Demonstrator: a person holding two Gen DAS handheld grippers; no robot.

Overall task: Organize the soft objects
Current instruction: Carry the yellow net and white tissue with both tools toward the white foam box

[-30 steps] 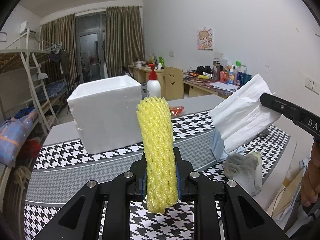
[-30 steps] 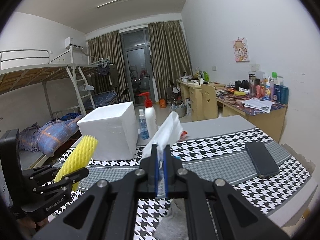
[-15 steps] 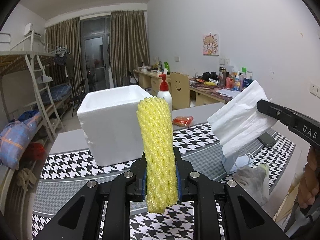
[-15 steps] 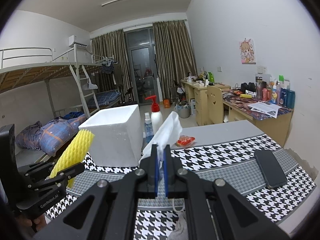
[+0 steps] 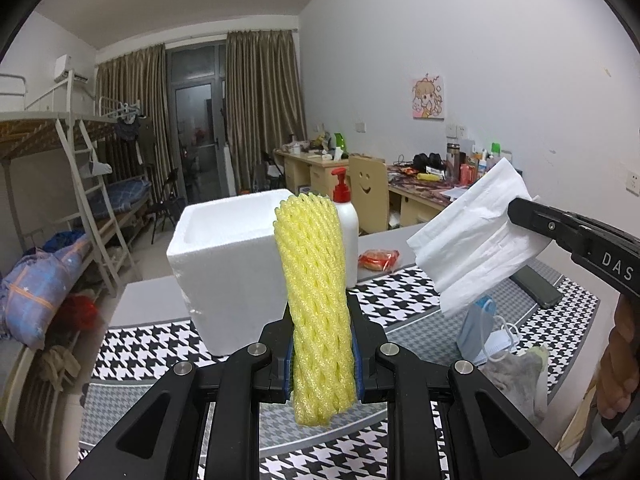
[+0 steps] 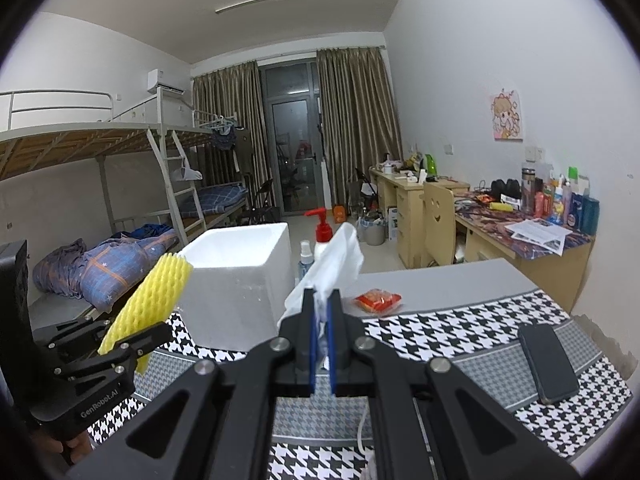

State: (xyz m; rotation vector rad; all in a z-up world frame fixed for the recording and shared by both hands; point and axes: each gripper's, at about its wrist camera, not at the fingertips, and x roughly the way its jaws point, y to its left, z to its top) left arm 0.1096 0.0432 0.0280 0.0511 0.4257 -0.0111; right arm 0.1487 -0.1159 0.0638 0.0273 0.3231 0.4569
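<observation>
My left gripper (image 5: 322,344) is shut on a yellow foam net sleeve (image 5: 314,300), held upright above the table; it also shows in the right wrist view (image 6: 150,300). My right gripper (image 6: 322,320) is shut on a white folded tissue (image 6: 332,264), seen from the side in the left wrist view (image 5: 476,240). An open white foam box (image 5: 228,264) stands on the table behind both, also in the right wrist view (image 6: 240,276). A blue face mask (image 5: 480,332) and a grey cloth (image 5: 516,376) lie on the table at the right.
The table has a houndstooth cloth (image 6: 460,332). A red-capped pump bottle (image 5: 346,224), a small spray bottle (image 6: 305,260) and a red snack packet (image 6: 376,300) stand by the box. A black phone (image 6: 548,360) lies at the right. Bunk beds left, desks right.
Both grippers have risen and pulled back a little with their loads; the box now sits lower and farther in both views. The grips are unchanged.
</observation>
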